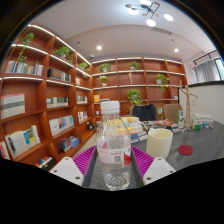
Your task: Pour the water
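Gripper view: the hand-held gripper (113, 162) points forward and sits level, just above a dark tabletop (200, 140). Its 2 white fingers reach ahead, each with a magenta pad (84, 158) on the inner face. Between the pads stands a clear plastic cup (114, 155), upright, with printed markings on its wall and a pale rim. Both pads appear to lie against the sides of the cup, so the fingers seem to be closed partway around it and holding it; whether the cup's base rests on the tabletop or hangs just above it cannot be told. The hand that carries the tool is out of sight.

Just beyond the right finger stands a cream-coloured cylinder cup (159, 143), upright and apart from the clear cup. Further right on the tabletop lies a small red round object (185, 150). Behind the clear cup is a cluster of small items (131, 127), too small to identify.

The room behind is lined with wooden bookshelves (45, 100) with lit shelves, holding books and several green potted plants (134, 97). A white ceiling carries a branched light fitting (148, 12), and a window (207, 70) shows at the far right.
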Tool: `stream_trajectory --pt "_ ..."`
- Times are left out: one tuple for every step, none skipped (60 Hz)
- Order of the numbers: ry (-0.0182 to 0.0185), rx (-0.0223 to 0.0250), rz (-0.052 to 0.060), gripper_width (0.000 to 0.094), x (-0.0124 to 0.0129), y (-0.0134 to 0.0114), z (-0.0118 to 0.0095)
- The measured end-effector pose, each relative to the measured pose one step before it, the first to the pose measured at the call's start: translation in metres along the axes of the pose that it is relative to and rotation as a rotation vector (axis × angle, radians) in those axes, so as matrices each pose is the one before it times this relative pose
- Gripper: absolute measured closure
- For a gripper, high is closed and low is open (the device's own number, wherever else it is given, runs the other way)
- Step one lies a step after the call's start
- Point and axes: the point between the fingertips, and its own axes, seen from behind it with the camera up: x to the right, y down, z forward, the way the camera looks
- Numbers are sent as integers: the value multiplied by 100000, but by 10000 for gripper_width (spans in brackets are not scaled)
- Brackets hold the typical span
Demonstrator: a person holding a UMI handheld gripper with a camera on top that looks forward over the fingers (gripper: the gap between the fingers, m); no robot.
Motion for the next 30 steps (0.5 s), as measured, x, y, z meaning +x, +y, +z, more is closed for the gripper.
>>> stream_trajectory --pt "1575 -342 -285 313 340 91 168" --pt "1282 -269 -665 389 292 113 120" --pt "592 846 -822 391 75 -173 97" --pt "76 123 -628 394 -42 70 9" --pt "20 -427 -552 409 -54 102 67" --pt "233 283 -337 421 55 -76 122" --pt "182 0 -123 420 -18 -6 84" --pt "52 -19 -183 444 -7 0 40" --pt "242 60 -344 467 -9 -29 35" --pt "149 -37 -532 470 25 40 35" --pt "124 47 -268 507 3 -23 52" --pt "-121 169 -129 513 199 329 22" --pt "98 -157 -2 528 2 1 -34" --pt "112 -157 131 548 15 -6 -29" --pt "-127 -375 -26 548 -11 28 18" --pt "-13 -175 110 552 56 -23 -17" --pt "-116 -57 289 579 -18 -13 19" --pt "-437 -200 -137 581 -40 26 2" --pt "-23 174 -108 581 -318 -267 919" --pt "-156 158 391 581 151 192 -437" --pt "-131 -47 696 580 61 92 -85" --pt "19 -32 923 581 75 55 -102" --pt "84 -152 806 581 92 -15 -92" --pt "169 -142 462 582 58 -34 -60" --pt "104 -271 187 581 76 -9 -10" --pt "-49 -546 954 582 184 -164 236" --pt "251 -386 1728 581 88 -53 30" --pt "470 -325 2238 582 112 -80 46" --pt "71 -360 2520 581 51 -111 67" --pt "-665 -591 2852 582 -124 -83 95"
